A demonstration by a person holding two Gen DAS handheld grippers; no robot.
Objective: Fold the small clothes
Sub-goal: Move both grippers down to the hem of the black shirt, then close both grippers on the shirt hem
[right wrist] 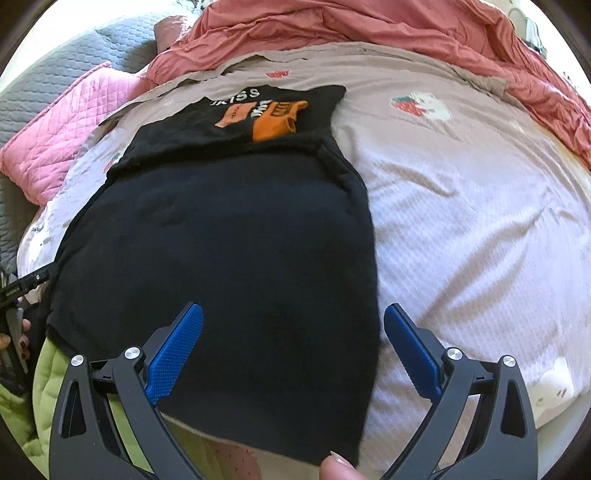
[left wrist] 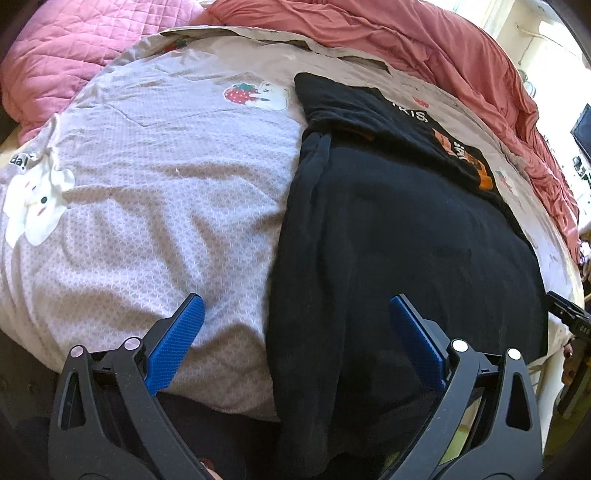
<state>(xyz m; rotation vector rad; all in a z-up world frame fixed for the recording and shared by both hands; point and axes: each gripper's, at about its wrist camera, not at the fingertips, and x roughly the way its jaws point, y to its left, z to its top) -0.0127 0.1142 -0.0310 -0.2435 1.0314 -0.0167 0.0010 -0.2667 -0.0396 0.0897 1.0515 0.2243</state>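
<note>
The black knit garment (right wrist: 221, 236) lies flat on the bed, its near hem draped over the near edge. From my right gripper (right wrist: 293, 350) the cloth lies straight ahead and under the left blue pad, its right edge running between my jaws. From my left gripper (left wrist: 295, 343) it lies to the right, its left edge passing between the jaws. Beyond it rests a folded black T-shirt with orange print and white letters (right wrist: 266, 107), touching its far end. The pale pinkish bedsheet with strawberry and bear patches (left wrist: 147, 177) is bare on either side of the garment. A rumpled coral-red duvet (right wrist: 332, 26) bounds the far side, with a pink quilted pillow (left wrist: 62, 48) at the far left. Both pairs of jaws stand wide apart, gripping nothing.
</note>
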